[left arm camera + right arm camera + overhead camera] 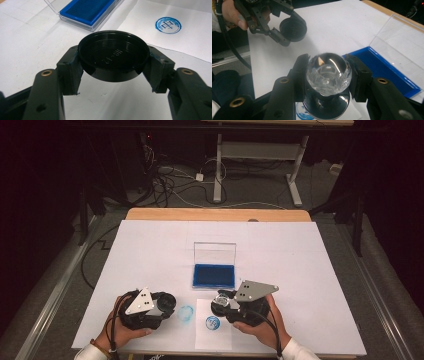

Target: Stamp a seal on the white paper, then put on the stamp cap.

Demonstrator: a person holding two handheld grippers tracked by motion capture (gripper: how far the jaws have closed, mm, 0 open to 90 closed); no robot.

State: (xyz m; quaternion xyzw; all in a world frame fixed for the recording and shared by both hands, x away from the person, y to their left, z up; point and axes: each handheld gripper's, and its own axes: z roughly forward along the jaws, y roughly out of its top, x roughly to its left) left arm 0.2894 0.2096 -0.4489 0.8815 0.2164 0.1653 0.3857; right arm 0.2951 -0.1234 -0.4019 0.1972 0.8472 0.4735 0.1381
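A white sheet covers most of the wooden table, spreading across the centre of the high view. In the middle of that view sits the ink pad, a blue tray with its clear lid standing open behind it; in the left gripper view the pad shows at the top edge, and in the right gripper view it runs along the right side.

Below the pad, at the lower centre of the high view, lies a small paper slip bearing a round blue stamp print; the same print sits at the upper right of the left gripper view. Just left of the slip, a fainter blue ring mark lies on the white sheet.

The left gripper, at the lower left of the high view, has its jaws clamped on a black round cap, gripped at both sides with its hollow face turned to the camera, in the centre of the left gripper view. The cap also shows in the upper left of the right gripper view.

The right gripper, at the lower centre-right of the high view, has its jaws closed around the stamp, whose clear faceted knob sits between them in the centre of the right gripper view, with the dark round base below it over the slip.
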